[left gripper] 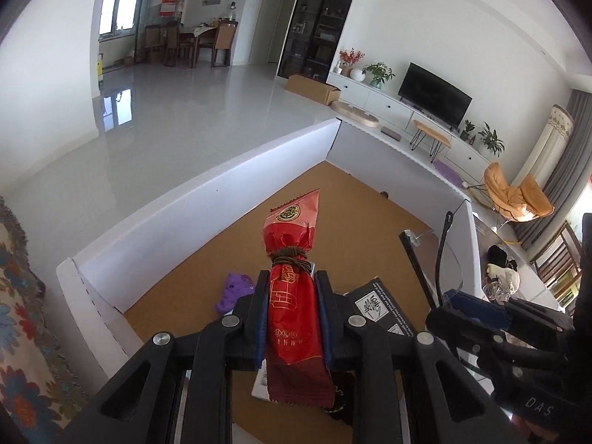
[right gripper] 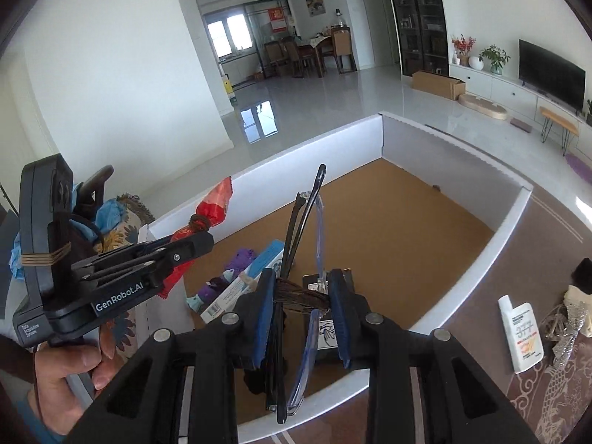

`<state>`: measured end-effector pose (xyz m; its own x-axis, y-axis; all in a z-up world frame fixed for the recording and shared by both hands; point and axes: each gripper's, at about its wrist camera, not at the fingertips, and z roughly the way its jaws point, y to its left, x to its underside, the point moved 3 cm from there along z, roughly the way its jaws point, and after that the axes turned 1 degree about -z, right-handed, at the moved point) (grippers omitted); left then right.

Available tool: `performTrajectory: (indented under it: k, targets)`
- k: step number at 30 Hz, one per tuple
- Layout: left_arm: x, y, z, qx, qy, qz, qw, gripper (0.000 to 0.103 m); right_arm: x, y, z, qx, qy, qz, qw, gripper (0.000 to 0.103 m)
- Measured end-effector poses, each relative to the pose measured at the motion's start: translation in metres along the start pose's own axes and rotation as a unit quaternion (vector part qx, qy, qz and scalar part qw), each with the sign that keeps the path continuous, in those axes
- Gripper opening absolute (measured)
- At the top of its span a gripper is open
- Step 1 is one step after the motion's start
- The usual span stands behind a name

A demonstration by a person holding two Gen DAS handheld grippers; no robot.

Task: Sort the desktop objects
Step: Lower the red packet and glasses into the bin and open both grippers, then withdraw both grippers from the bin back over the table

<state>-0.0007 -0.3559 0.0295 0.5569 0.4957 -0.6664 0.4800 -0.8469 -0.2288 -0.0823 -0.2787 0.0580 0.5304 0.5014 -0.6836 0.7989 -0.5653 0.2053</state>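
Box: white walls [left gripper: 207,199] and a brown cardboard floor [left gripper: 347,199], open at the top; the far half of the floor is bare, the near end is crowded
Box corners: far corner [right gripper: 383,137] is clear; the right wall [right gripper: 492,244] runs beside the patterned surface [right gripper: 555,399]
Room beyond: wide glossy floor [left gripper: 207,111] past the far wall, nothing near the rim on that side
Left gripper [left gripper: 292,296]: narrow, fingers clamped on the packet [left gripper: 292,288] at its sides, held above the near end of the box
Packet: red wrapper tied with brown cord [left gripper: 288,255] near the upper part; long axis runs along the fingers, sealed top pointing away toward the far wall, lower end hanging back under the gripper
Right gripper [right gripper: 301,307]: narrow, fingers closed on the glasses [right gripper: 296,244] across a band of brown cord [right gripper: 299,292]
Glasses: folded, dark arms and a clear lens; long axis along the fingers, arm tips pointing up and away, the rest trailing down between the fingers
Grippers together: side by side over the near end, left one just left of the right, apart from each other
In the box below: purple toy [right gripper: 242,259], blue-white carton [right gripper: 251,277], black box [left gripper: 381,307], all at the near end
Outside the box: white tube [right gripper: 521,333] lying on the surface to the right
Hand [right gripper: 74,381]: wrapped round the left gripper's handle
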Motion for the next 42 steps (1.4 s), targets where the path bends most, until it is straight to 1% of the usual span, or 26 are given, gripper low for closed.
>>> performTrajectory:
  k: [1,3,4,5,6,7,9,11,12,14,15,16,18,19,21,22,23,25,27,30,32,35,39,40,42]
  targets:
    - [0.0,0.003,0.007,-0.007,0.006,0.005,0.9999,0.022,0.002,0.009,0.015,-0.008,0.011,-0.001,1.0,0.03]
    - [0.003,0.004,0.02,-0.022,0.032,0.011,0.9992,0.027,0.012,0.021,0.04,-0.027,0.036,0.004,0.999,0.032]
    - [0.005,0.005,0.026,-0.03,0.044,0.01,0.9985,0.035,0.016,0.025,0.048,-0.032,0.042,0.01,0.999,0.035]
    - [0.006,0.006,0.032,-0.039,0.052,0.009,0.9979,0.053,0.02,0.027,0.055,-0.037,0.045,0.015,0.998,0.04]
    - [0.009,0.007,0.031,-0.047,0.049,0.004,0.9977,0.063,0.024,0.027,0.057,-0.038,0.045,0.02,0.998,0.057]
    - [0.01,0.01,0.026,-0.048,0.036,-0.005,0.9982,0.073,0.027,0.026,0.056,-0.034,0.037,0.024,0.998,0.073]
    - [0.012,0.009,0.016,-0.033,0.011,-0.02,0.9992,0.075,0.032,0.02,0.044,-0.017,0.016,0.024,0.999,0.078]
    - [0.015,0.003,0.007,-0.008,0.004,-0.031,0.9995,0.075,0.037,0.008,0.025,-0.008,-0.006,0.022,1.0,0.079]
    - [0.018,-0.003,0.001,0.002,-0.001,-0.033,0.9995,0.075,0.04,-0.001,0.011,0.005,-0.02,0.02,1.0,0.08]
    - [0.027,-0.025,-0.013,0.025,-0.008,-0.024,0.9994,0.075,0.05,-0.021,-0.017,0.038,-0.051,0.014,0.998,0.089]
    - [0.03,-0.04,-0.02,0.041,-0.01,-0.014,0.999,0.075,0.058,-0.033,-0.032,0.063,-0.065,0.012,0.996,0.095]
    - [0.036,-0.058,-0.028,0.059,-0.012,0.0,0.9982,0.075,0.069,-0.046,-0.045,0.089,-0.076,0.013,0.993,0.099]
    - [0.05,-0.099,-0.044,0.098,-0.019,0.035,0.9944,0.075,0.092,-0.079,-0.07,0.142,-0.083,0.022,0.986,0.099]
    - [0.059,-0.122,-0.052,0.118,-0.021,0.056,0.9912,0.077,0.106,-0.099,-0.079,0.169,-0.078,0.03,0.982,0.099]
    - [0.078,-0.164,-0.062,0.151,-0.022,0.097,0.9836,0.086,0.136,-0.139,-0.093,0.222,-0.056,0.048,0.972,0.099]
    - [0.09,-0.185,-0.067,0.166,-0.021,0.116,0.979,0.094,0.155,-0.159,-0.102,0.249,-0.041,0.058,0.966,0.099]
    - [0.102,-0.204,-0.069,0.179,-0.019,0.135,0.9744,0.098,0.174,-0.177,-0.113,0.274,-0.028,0.069,0.959,0.099]
    - [0.126,-0.239,-0.062,0.188,-0.003,0.173,0.967,0.098,0.208,-0.209,-0.133,0.306,-0.01,0.094,0.947,0.099]
    - [0.15,-0.269,-0.046,0.176,0.026,0.207,0.9621,0.098,0.239,-0.235,-0.156,0.331,0.002,0.121,0.936,0.099]
    - [0.181,-0.297,-0.014,0.156,0.078,0.239,0.9553,0.098,0.271,-0.261,-0.172,0.35,0.02,0.158,0.923,0.099]
    - [0.198,-0.307,0.006,0.142,0.104,0.251,0.952,0.098,0.285,-0.27,-0.18,0.351,0.028,0.178,0.919,0.099]
    - [0.217,-0.31,0.021,0.116,0.11,0.258,0.9528,0.098,0.293,-0.274,-0.182,0.339,0.031,0.205,0.918,0.099]
    - [0.23,-0.305,0.032,0.104,0.113,0.254,0.955,0.098,0.294,-0.273,-0.18,0.329,0.035,0.214,0.919,0.103]
    - [0.231,-0.305,0.03,0.098,0.103,0.262,0.9545,0.098,0.296,-0.272,-0.18,0.329,0.036,0.215,0.919,0.103]
    - [0.233,-0.306,0.03,0.091,0.099,0.271,0.9531,0.098,0.299,-0.271,-0.181,0.322,0.034,0.222,0.92,0.103]
